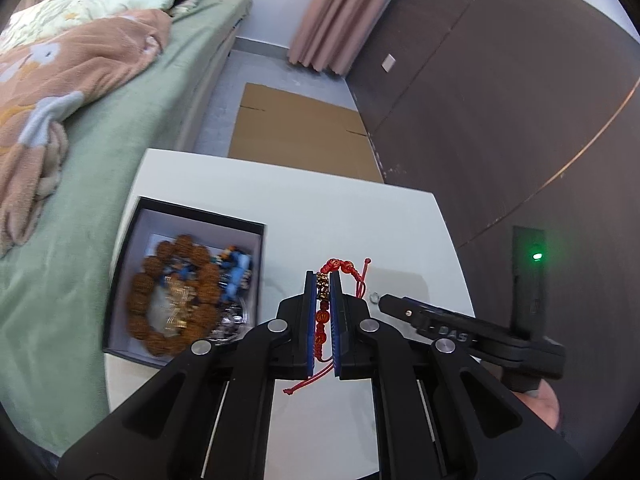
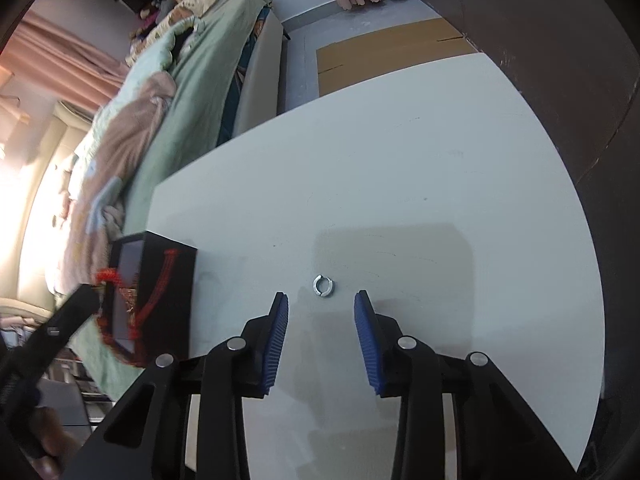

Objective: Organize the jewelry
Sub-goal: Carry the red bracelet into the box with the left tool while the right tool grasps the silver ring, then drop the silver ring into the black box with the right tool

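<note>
My left gripper (image 1: 323, 276) is shut on a red bead bracelet (image 1: 323, 312) with gold beads and red cord, held above the white table (image 1: 320, 220). To its left stands a black jewelry box (image 1: 256, 248) holding a brown bead bracelet (image 1: 160, 308), blue beads and silver pieces. In the right wrist view my right gripper (image 2: 322, 300) is open and empty, its fingertips just short of a small silver ring (image 2: 324, 285) lying on the table (image 2: 400, 160). The ring also shows in the left wrist view (image 1: 374, 298), beside the right gripper (image 1: 386, 302). The box (image 2: 168, 280) and the blurred red bracelet (image 2: 112, 278) show at the left.
A bed with a green sheet (image 1: 100, 152) and a pink blanket (image 1: 52, 92) runs along the table's left side. Flat cardboard (image 1: 296, 128) lies on the floor beyond the table. A dark wall panel (image 1: 500, 80) stands to the right.
</note>
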Motion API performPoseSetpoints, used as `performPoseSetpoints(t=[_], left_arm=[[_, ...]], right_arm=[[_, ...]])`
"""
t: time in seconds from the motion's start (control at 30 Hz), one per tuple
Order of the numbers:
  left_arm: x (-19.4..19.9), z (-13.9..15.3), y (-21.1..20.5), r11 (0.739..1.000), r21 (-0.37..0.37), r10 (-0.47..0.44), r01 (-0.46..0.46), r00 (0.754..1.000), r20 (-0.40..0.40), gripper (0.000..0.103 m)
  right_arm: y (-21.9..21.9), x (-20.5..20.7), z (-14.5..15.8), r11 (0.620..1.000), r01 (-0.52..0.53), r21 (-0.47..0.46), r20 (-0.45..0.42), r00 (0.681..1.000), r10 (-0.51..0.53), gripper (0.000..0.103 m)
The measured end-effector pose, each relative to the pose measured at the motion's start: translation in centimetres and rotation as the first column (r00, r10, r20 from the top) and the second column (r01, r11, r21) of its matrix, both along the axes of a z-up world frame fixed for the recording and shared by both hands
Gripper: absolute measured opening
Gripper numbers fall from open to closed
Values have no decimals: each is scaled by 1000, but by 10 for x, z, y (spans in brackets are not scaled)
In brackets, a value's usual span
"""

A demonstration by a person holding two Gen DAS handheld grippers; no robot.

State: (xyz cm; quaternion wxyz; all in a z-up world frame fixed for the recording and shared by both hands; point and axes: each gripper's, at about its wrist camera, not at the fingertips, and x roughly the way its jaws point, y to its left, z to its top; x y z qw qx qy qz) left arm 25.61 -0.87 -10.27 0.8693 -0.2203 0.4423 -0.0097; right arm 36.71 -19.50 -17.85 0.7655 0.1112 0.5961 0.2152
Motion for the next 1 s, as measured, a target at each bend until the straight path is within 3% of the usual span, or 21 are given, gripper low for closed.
performPoseSetpoints(t=[0.33,0.53,0.67,0.73,0.8,1.0], left_arm=[[-13,13,37,998,3,56,-56,998,20,7],[-11,18,55,996,-2,86,-86,996,30,7],[0,13,62,997,-10,72,-72,997,1,7],[3,8,66,996,3,86,-86,996,-20,17],[1,3,72,994,8,111,-111,993,-28,35],[-13,-6,87,987,16,160,-159,987,-33,56]], right_arm=[[25,2,-4,990,-7,-141,65,998,16,31],[40,-5,-2,960,-47,-277,124,989,84,13],[47,-8,3,953,-72,-295,147,982,119,13],[47,-8,9,958,-75,-277,163,979,124,13],[45,-9,18,970,-73,-233,175,978,116,13],[49,-14,48,993,-82,-89,222,970,100,13]])
